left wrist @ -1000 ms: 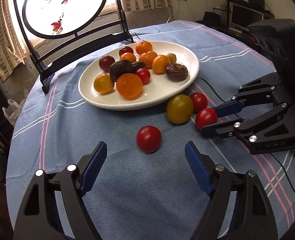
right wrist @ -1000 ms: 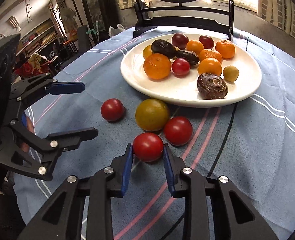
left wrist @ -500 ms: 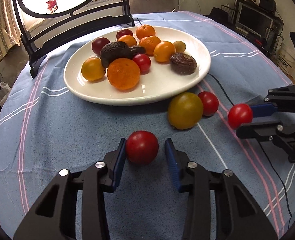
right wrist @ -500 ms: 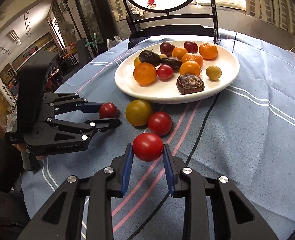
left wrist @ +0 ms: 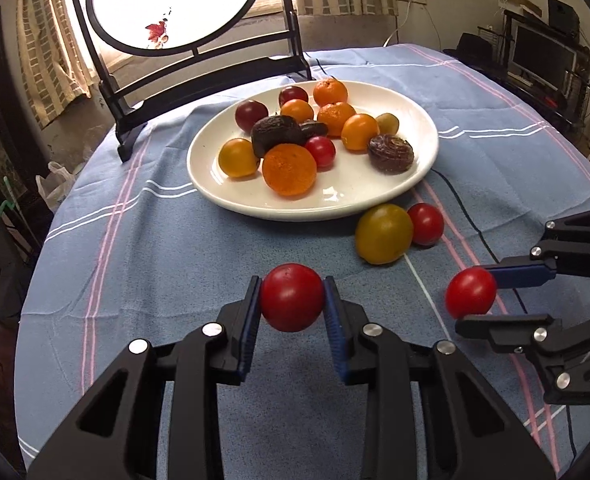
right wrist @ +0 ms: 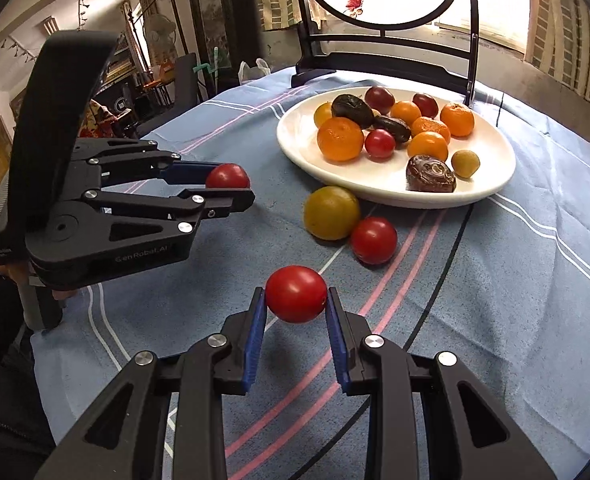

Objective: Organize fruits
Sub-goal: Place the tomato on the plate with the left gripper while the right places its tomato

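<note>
My left gripper [left wrist: 293, 300] is shut on a red tomato [left wrist: 292, 297] and holds it above the blue cloth. My right gripper [right wrist: 297, 300] is shut on a second red tomato [right wrist: 296, 293], also lifted; it shows at the right of the left wrist view [left wrist: 471, 293]. The left gripper with its tomato [right wrist: 227, 176] shows at the left of the right wrist view. A white plate [left wrist: 347, 196] holds several oranges, tomatoes and dark fruits. A yellow-green tomato [left wrist: 383, 233] and a red tomato [left wrist: 426, 223] lie on the cloth in front of the plate.
A black stand with a round painted screen [left wrist: 175, 4] rises behind the plate. A thin black cable [left wrist: 463, 208] runs across the cloth to the right of the plate. The round table's edge [left wrist: 35, 248] curves off at the left, with furniture beyond.
The left gripper closed on the red tomato and lifted it off the cloth. The right gripper rose and drew back with its tomato.
</note>
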